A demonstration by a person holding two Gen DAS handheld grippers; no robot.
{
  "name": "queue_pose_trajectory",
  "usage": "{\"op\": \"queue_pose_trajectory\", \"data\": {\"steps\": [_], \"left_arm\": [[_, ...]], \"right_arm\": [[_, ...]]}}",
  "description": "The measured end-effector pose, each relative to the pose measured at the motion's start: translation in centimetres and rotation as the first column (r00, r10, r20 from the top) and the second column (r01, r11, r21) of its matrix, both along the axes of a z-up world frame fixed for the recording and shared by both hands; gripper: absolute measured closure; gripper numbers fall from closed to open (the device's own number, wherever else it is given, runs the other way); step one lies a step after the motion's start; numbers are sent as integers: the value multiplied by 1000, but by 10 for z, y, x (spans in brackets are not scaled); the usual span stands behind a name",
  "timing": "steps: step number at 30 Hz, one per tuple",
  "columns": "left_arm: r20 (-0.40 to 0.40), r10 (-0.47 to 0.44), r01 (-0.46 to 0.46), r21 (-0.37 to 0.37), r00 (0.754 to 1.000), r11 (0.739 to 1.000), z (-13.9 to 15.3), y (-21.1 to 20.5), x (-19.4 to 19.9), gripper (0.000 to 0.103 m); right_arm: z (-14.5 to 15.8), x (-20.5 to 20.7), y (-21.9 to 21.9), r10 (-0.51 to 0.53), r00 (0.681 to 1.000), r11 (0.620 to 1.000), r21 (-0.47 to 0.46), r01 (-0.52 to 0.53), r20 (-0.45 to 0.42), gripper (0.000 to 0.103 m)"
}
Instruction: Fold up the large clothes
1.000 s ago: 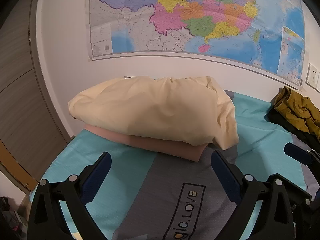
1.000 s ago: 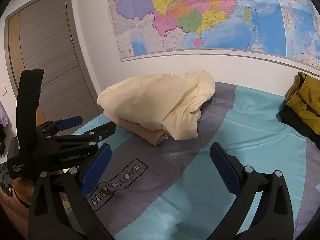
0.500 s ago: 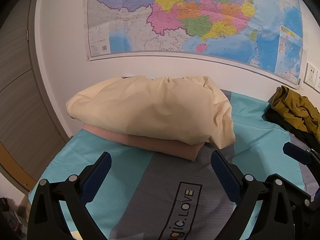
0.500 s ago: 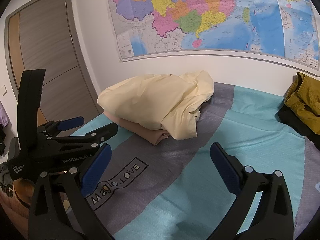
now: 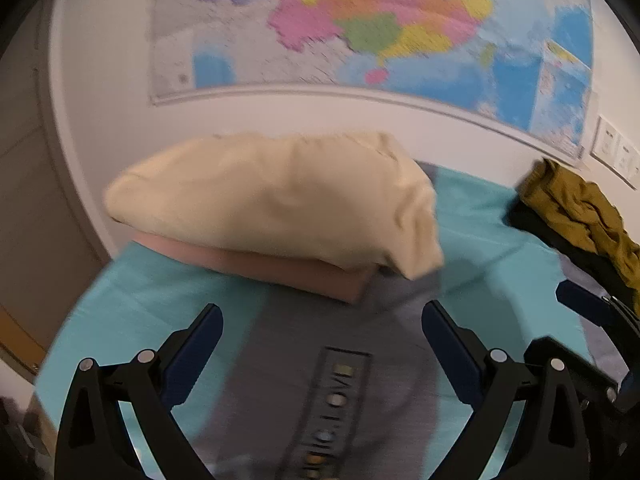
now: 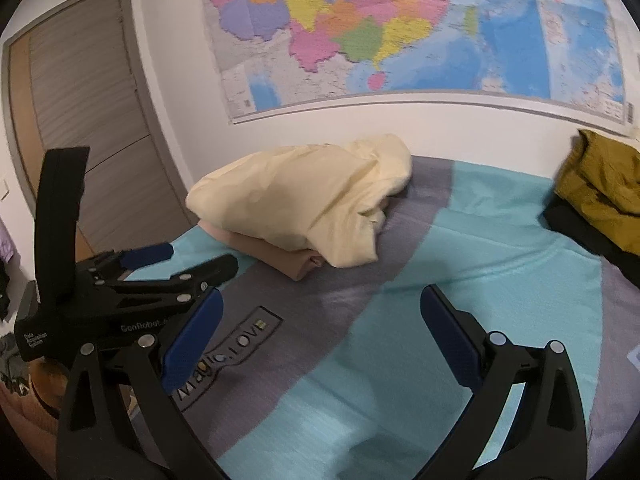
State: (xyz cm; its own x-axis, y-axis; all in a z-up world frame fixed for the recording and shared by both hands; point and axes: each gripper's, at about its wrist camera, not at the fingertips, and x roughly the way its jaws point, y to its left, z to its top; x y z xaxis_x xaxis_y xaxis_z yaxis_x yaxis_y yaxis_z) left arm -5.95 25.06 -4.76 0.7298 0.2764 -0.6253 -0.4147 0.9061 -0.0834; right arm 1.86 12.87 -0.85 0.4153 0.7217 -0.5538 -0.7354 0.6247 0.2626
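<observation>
Both the left gripper [image 5: 322, 320] and the right gripper [image 6: 320, 304] are held spread and empty above the bed cover [image 6: 480, 280], probably between garments. A cream garment [image 6: 304, 204] is stacked on a pink one [image 6: 276, 260] near the wall, apparently folded. A mustard garment [image 6: 600, 184] is heaped at the right, likely next; nothing is seen blocking it. A map [image 6: 400, 28] is hung above.

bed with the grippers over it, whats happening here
A person holds two grippers over the bed, both open and empty. The left gripper faces a cream garment folded on a pink one by the wall. The right gripper hovers over bare bedspread. A mustard garment lies crumpled at the far right, not yet folded.
</observation>
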Motion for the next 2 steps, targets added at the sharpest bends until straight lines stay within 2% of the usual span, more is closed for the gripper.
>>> {"op": "queue_pose_trajectory", "data": {"steps": [2], "left_arm": [[-4, -61, 61, -30, 998, 998, -3, -10, 9, 7]], "right_arm": [[0, 2, -18, -52, 999, 999, 4, 52, 1, 6]]}}
